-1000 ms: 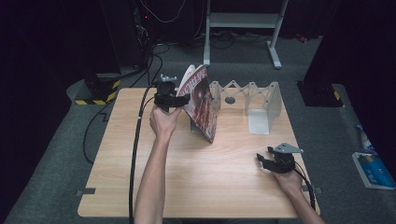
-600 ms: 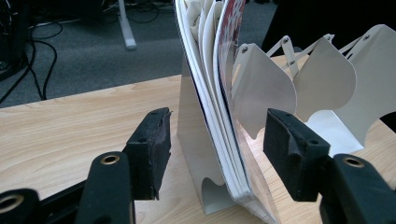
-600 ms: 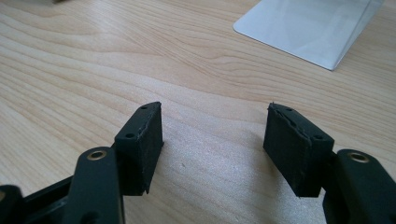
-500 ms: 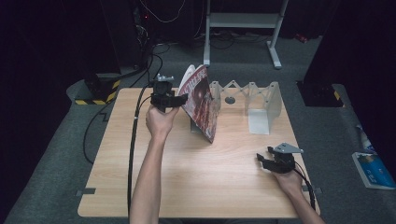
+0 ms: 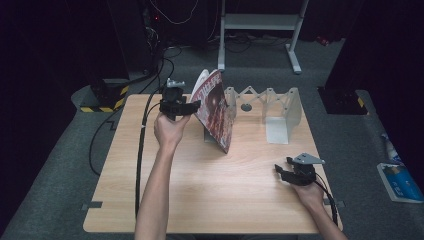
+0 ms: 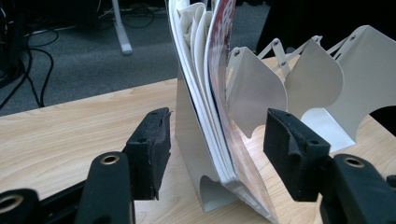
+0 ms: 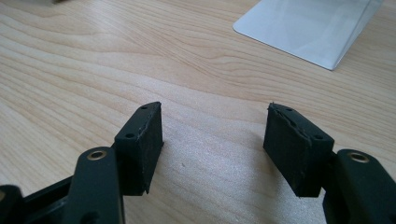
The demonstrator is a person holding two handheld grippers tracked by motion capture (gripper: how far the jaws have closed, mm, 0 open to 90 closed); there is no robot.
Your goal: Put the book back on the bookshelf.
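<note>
Left gripper view: left tool (image 6: 217,149) gapes around the magazine (image 6: 219,93), pads apart from it.

In the high view, the upper middle of the table (image 5: 125,200) is blocked by a leaning magazine (image 5: 216,107) and a white folding rack (image 5: 270,107) running to the right. In the left gripper view, a gap is left on either side of the magazine (image 6: 219,116) between the open jaws; a rack divider (image 6: 254,100) stands just right of it. The lower half of the tabletop is left open, apart from the right gripper (image 5: 285,172) at lower right.
</note>
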